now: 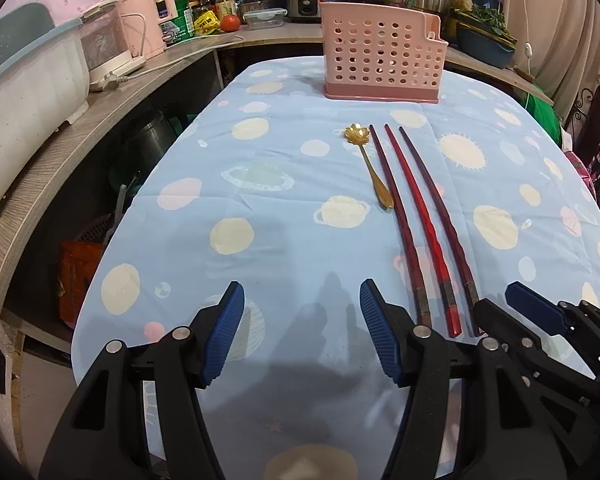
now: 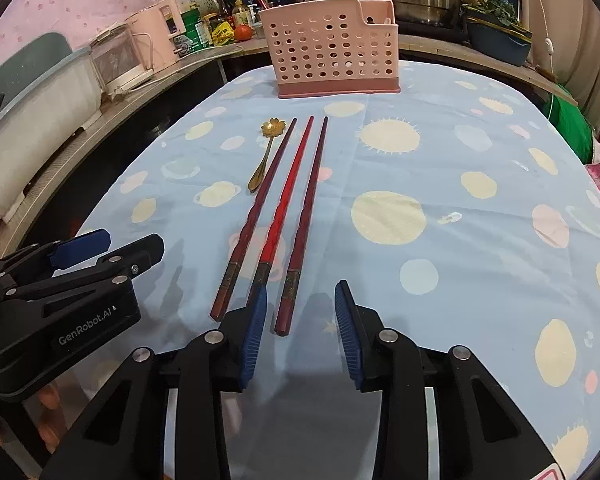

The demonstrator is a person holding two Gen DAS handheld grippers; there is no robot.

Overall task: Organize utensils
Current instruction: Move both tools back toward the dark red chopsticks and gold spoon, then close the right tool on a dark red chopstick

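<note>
1. Lining up on the chopsticks (image 2: 296,216): three lie side by side on the tablecloth (image 2: 440,280), thick ends toward me, with the gold spoon (image 2: 265,152) just left of their far tips. The pink caddy (image 2: 332,50) stands at the far end of the table, well apart from them.
2. My right tongs (image 2: 300,332) are open, holding nothing. The rightmost chopstick's butt end lies between the blue pads (image 2: 254,336), untouched, and the middle one's end is hidden behind the left pad.
3. My left tongs (image 1: 302,334) are open and empty over bare cloth, left of the chopsticks.
4. I would shift right slightly so only one stick sits in the gap, lower until the pads nearly touch cloth, then squeeze squarely.
5. Risk, as I judge it: catching two sticks, or rolling one sideways into its neighbours.
</note>
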